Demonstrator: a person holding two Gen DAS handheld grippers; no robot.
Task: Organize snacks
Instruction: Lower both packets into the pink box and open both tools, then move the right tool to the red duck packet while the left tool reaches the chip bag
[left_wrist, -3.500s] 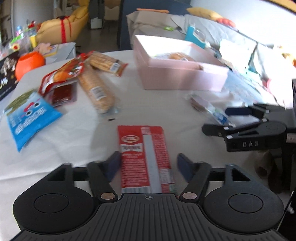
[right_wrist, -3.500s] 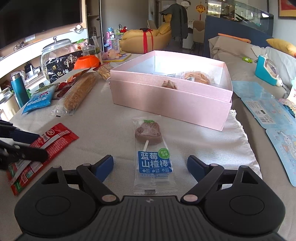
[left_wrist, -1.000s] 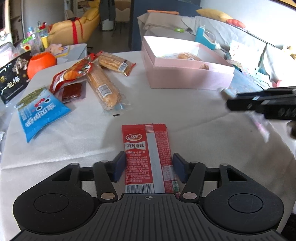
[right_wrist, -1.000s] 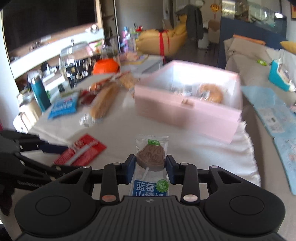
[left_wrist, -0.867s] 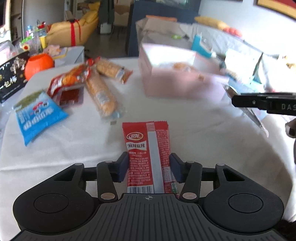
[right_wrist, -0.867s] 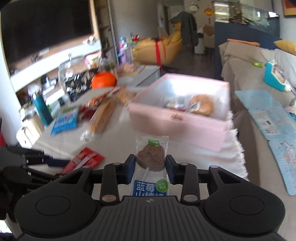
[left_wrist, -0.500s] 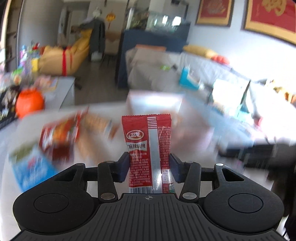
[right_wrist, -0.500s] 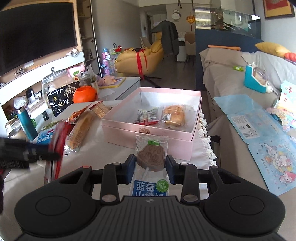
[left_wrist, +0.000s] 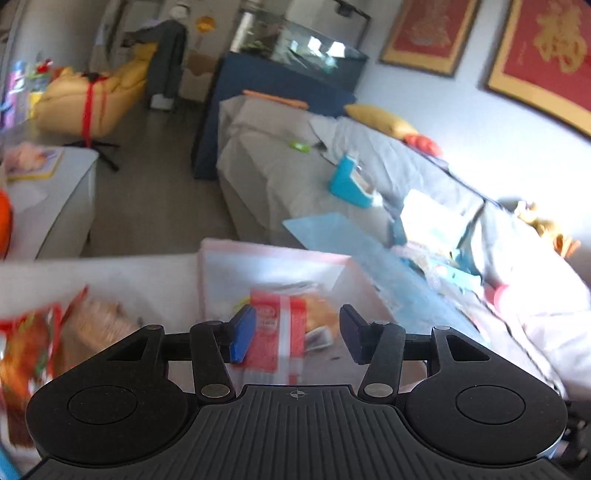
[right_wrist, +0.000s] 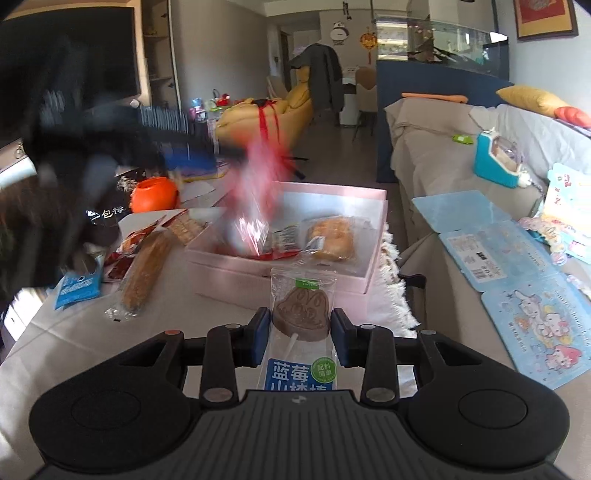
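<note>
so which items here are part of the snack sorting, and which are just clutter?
Job:
pink box
red packet, falling under the open left gripper
lollipop in the right gripper
long bread stick
blue pouch

Clutter:
orange pot
teal toy
blue cartoon sheets

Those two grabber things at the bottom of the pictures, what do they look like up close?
The left gripper and right gripper look alike: matte black plastic with a ribbed central plate, two round side housings, hinged black links on silvery rivets, and blue pads lining the jaws. No cables or sleeves show.
</note>
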